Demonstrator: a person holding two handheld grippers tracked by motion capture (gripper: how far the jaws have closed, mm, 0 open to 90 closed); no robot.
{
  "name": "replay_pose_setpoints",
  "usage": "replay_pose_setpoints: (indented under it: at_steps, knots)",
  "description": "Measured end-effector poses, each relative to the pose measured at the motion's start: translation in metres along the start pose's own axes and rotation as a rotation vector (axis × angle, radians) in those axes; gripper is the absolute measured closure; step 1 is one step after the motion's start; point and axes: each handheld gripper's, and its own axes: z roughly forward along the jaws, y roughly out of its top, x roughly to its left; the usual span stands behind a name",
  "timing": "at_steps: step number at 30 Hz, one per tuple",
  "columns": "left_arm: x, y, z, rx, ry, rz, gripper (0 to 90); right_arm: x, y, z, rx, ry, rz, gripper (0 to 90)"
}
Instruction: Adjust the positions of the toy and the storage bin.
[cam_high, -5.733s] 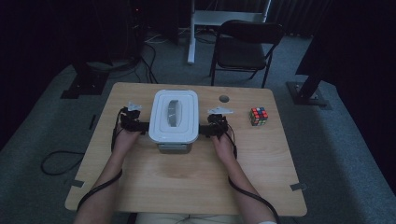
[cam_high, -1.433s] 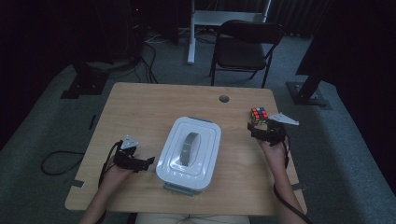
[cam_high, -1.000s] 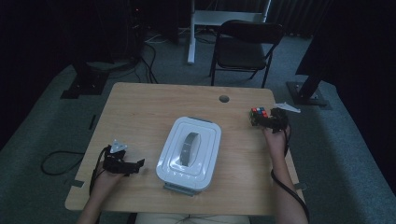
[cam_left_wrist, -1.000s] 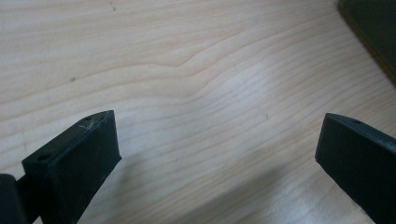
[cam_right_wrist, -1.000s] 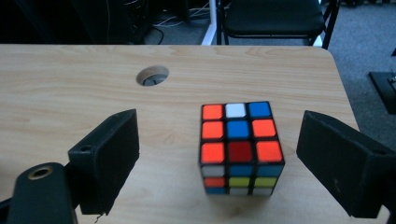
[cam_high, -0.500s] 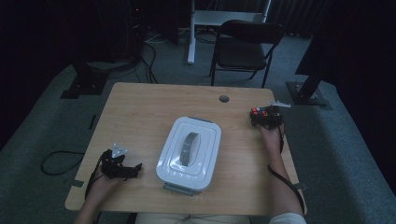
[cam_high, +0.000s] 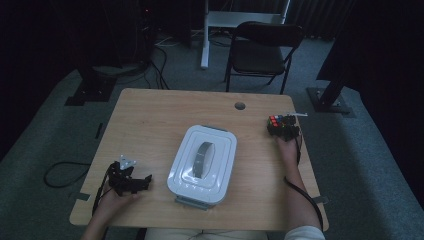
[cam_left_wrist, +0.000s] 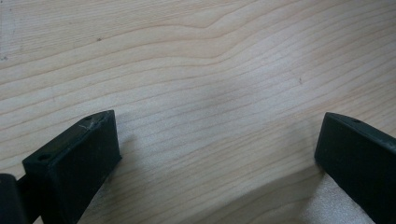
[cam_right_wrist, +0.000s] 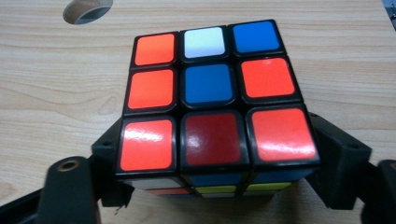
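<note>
A scrambled puzzle cube (cam_high: 276, 121) (cam_right_wrist: 210, 88), mostly orange and blue on top, rests near the right edge of the wooden table (cam_high: 150, 125). My right gripper (cam_high: 281, 127) (cam_right_wrist: 222, 142) reaches it from the near side. Its jaws have just been closing, and the black pads now press the cube's lower left and right sides. My left gripper (cam_high: 144, 181) (cam_left_wrist: 217, 135) lies low over the near left corner of the table, pointing right. Its jaws are spread wide, open, with only bare wood between them.
A white lidded container (cam_high: 202, 162) with a grey handle sits in the middle of the table, turned slightly. A round cable hole (cam_high: 240, 106) (cam_right_wrist: 86, 9) lies just beyond the cube. A black folding chair (cam_high: 262, 50) stands behind the table.
My right gripper came forward and down around the cube and closed on it. My left hand drew back a little toward the near left corner. The container stayed where it was.
</note>
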Motion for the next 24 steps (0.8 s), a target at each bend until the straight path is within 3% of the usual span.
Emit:
replay_pose_setpoints:
  at_steps: [1,12,17,24]
  knots:
    - [0.000,0.000,0.000,0.000,0.000,0.000,0.5,0.000,0.000,0.000,-0.003,0.001,-0.002,30.1]
    - [0.000,0.001,0.001,-0.001,-0.013,0.012,0.5,-0.002,-0.003,-0.011,-0.014,0.005,-0.008,33.5]
    - [0.001,0.002,0.002,-0.003,-0.018,0.017,0.5,0.000,-0.004,-0.017,-0.015,0.006,-0.036,33.6]
    - [0.001,0.002,0.002,-0.004,-0.022,0.022,0.5,0.009,-0.008,-0.045,-0.060,0.042,-0.091,33.7]
